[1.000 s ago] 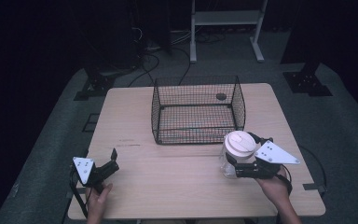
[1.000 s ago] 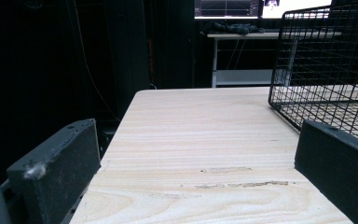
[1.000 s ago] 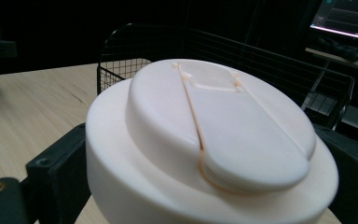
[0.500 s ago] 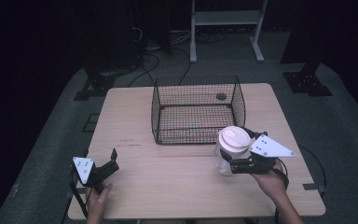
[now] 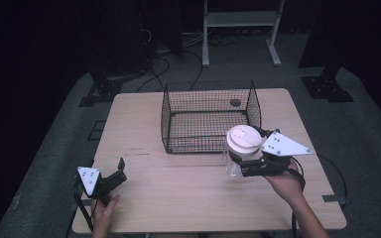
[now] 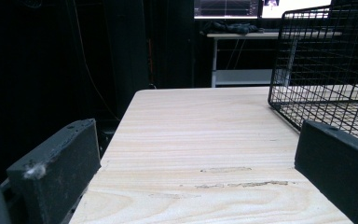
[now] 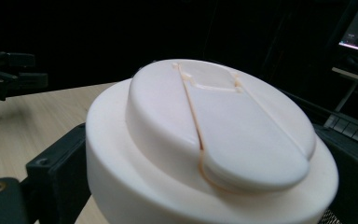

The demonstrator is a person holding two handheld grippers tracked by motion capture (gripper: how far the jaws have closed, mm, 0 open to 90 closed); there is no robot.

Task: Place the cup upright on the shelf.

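A clear jar with a wide white lid hangs just above the table, close to the front right corner of the black wire basket. My right gripper is shut on the jar below its lid. In the right gripper view the lid sits close up between the two black jaws. My left gripper rests near the table's front left, open and holding nothing. The left gripper view has bare wood between the jaws of the left gripper, with the basket ahead to the right.
A small dark round thing lies at the basket's far side. The wooden table has free room in front of the basket. A white rack stands on the floor behind. The other hand's gripper shows far left.
My right gripper has carried the jar left and toward the basket's front right corner, slightly higher. The left gripper has not moved.
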